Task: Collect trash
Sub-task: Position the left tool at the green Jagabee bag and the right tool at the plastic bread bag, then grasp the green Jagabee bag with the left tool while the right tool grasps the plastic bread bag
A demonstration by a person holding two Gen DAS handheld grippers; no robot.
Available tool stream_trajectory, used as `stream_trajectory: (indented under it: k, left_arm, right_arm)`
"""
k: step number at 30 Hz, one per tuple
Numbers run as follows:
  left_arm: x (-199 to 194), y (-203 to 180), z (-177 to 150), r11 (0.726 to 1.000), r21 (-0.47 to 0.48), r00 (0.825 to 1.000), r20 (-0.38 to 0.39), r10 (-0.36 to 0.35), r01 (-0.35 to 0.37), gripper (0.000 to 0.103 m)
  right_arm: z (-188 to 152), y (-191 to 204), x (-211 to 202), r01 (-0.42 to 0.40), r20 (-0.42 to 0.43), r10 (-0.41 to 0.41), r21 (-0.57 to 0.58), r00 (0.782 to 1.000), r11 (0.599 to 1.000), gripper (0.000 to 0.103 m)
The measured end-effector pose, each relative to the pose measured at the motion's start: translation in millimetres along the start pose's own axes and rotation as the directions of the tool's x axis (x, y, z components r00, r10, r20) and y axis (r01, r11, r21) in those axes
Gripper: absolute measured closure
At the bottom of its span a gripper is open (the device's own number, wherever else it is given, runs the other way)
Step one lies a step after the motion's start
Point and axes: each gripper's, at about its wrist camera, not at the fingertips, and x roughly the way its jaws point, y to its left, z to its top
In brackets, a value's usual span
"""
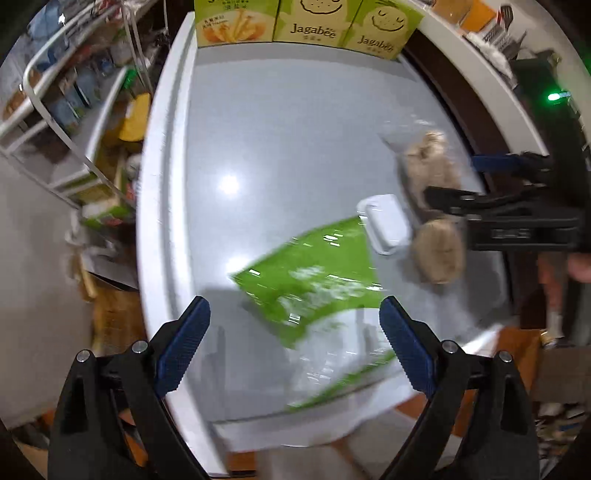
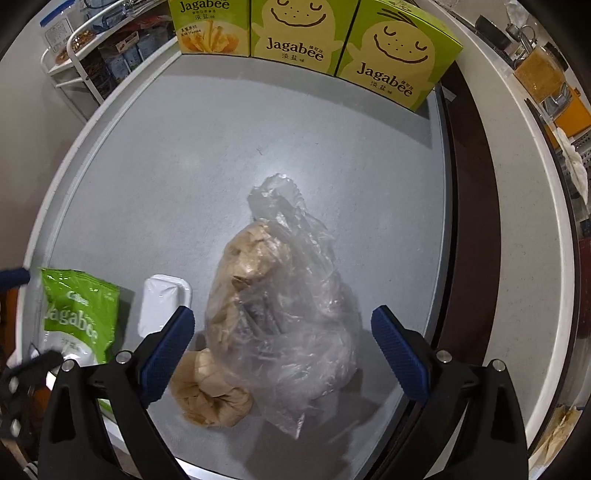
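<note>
A green Jagabee snack bag (image 1: 314, 280) lies blurred on the grey table (image 1: 277, 129), partly under my left gripper (image 1: 293, 306), whose jaws stand open above it and hold nothing. Beside it sit a small white tray (image 1: 386, 225) and a crumpled brown paper ball (image 1: 439, 251). A clear plastic bag (image 2: 280, 295) stuffed with brown paper stands between the wide-open jaws of my right gripper (image 2: 283, 314); the pads do not touch it. The paper ball (image 2: 210, 395), white tray (image 2: 162, 302) and snack bag (image 2: 79, 314) lie to its left.
Three green Jagabee boxes (image 2: 295, 33) stand along the table's far edge. A white wire rack (image 1: 66, 110) with goods stands off the left side. A dark gap and a white counter (image 2: 517, 221) with kitchen items run along the right.
</note>
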Motion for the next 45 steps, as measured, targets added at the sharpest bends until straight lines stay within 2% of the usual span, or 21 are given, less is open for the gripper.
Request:
stream_trajectory:
  k: [5,9,11,13,14,15,16,22,25,27,37,40,45]
  left_arm:
    - [19.9,-4.8,-11.7,0.998,-0.065,0.999,-0.029,-0.013,0.011,0.009]
    - [34.0,-7.6,-12.7,0.997,-0.074,0.999,-0.027,0.025,-0.027,0.009]
    - [37.3,-9.2,-9.6,0.996,-0.061,0.998,-0.015,0.067,-0.067,0.009]
    - [38.6,-8.1,-9.1,0.995,-0.054,0.997,-0.005,0.079,-0.079,0.009]
    - [37.7,-10.3,-10.6,0.995,-0.05,0.996,-0.001,0.084,-0.084,0.009]
    - [38.5,-10.1,-11.3,0.995,-0.042,0.996,0.002,0.092,-0.092,0.009]
    - [39.1,-12.2,-12.4,0.994,-0.037,0.995,0.003,0.098,-0.098,0.009]
    - [35.0,-24.7,-24.6,0.992,0.002,0.992,-0.005,0.128,-0.128,0.009]
    - [38.1,-32.2,-24.6,0.985,0.033,0.985,-0.002,0.171,-0.171,0.009]
    - [39.7,-34.4,-25.3,0.979,0.05,0.981,-0.005,0.196,-0.196,0.004]
    - [33.9,-39.0,-34.0,0.979,0.03,0.979,-0.001,0.202,-0.202,0.002]
    - [32.7,-38.4,-34.6,0.979,0.026,0.98,0.003,0.201,-0.201,0.002]
    - [32.2,-35.5,-36.0,0.978,0.033,0.979,0.02,0.205,-0.205,0.002]
  right_arm:
    - [3.8,4.2,2.9,0.019,0.005,-0.019,-0.039,1.0,0.999,0.005]
    - [4.6,9.0,8.5,-0.001,-0.011,0.001,-0.059,1.0,0.998,0.005]
    - [3.2,11.5,11.5,0.008,-0.016,-0.009,-0.069,1.0,0.998,0.005]
    - [0.8,14.7,11.4,0.013,-0.013,-0.014,-0.076,1.0,0.997,0.006]
    - [-0.2,15.5,11.5,0.01,-0.015,-0.012,-0.079,1.0,0.997,0.009]
    - [-0.9,16.1,11.8,0.005,-0.016,-0.007,-0.081,1.0,0.997,0.016]
    - [-1.6,16.3,12.2,0.008,-0.018,-0.009,-0.082,1.0,0.997,0.018]
    - [-6.3,18.2,12.0,0.001,-0.022,-0.003,-0.083,1.0,0.997,0.018]
    - [-5.8,16.7,13.8,-0.006,-0.023,0.004,-0.077,1.0,0.997,0.017]
    - [-3.6,9.7,17.4,-0.026,-0.025,0.024,-0.066,0.999,0.997,0.017]
    - [-7.8,-9.3,35.1,-0.101,-0.052,0.1,-0.022,0.994,0.995,0.018]
    - [-6.2,-13.3,34.0,-0.064,-0.022,0.063,-0.018,0.998,0.998,0.018]
    - [-0.6,-17.0,32.0,-0.071,0.008,0.071,-0.017,0.997,0.997,0.02]
